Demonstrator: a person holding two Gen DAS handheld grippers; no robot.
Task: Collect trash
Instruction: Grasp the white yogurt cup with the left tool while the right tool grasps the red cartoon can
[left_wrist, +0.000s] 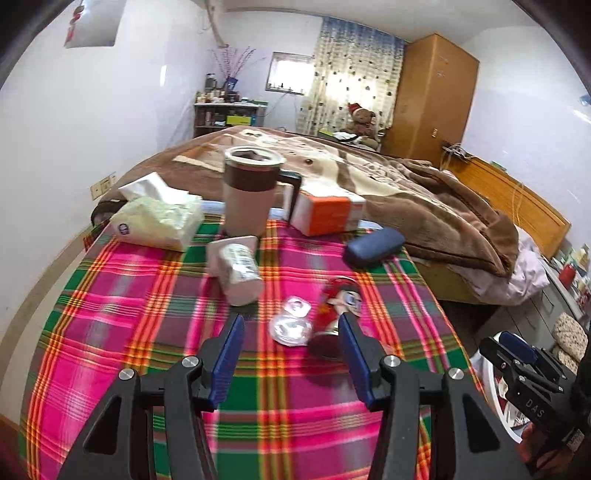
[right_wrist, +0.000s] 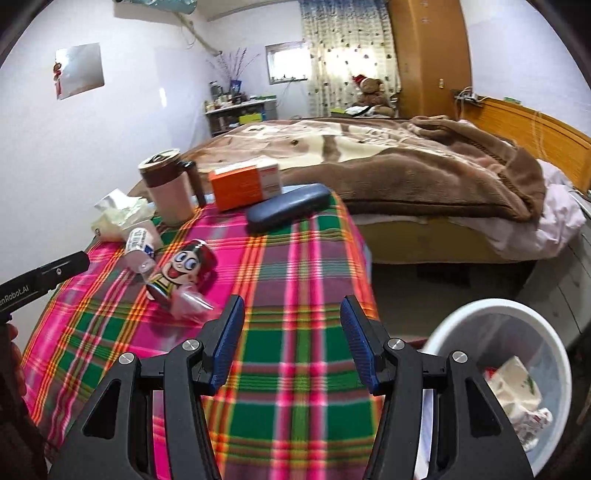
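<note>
L gripper (left_wrist: 291, 326) fingers spread wide, grasping nothing, hovering w/ crumpled clear plastic wrapper (left_wrist: 290, 325) between them & red cartoon-print can (left_wrist: 334, 314) lying by its right finger on plaid pink-green tablecloth (left_wrist: 147, 325). R gripper (right_wrist: 291, 314) also released, empty, near white round trash bin (right_wrist: 554, 354) w/ paper scraps.

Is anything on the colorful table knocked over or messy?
Yes. The red cartoon can lies tipped on its side on the plaid tablecloth, and a white bottle lies on its side too. Crumpled clear plastic sits right beside the can. The mug stands upright.
</note>
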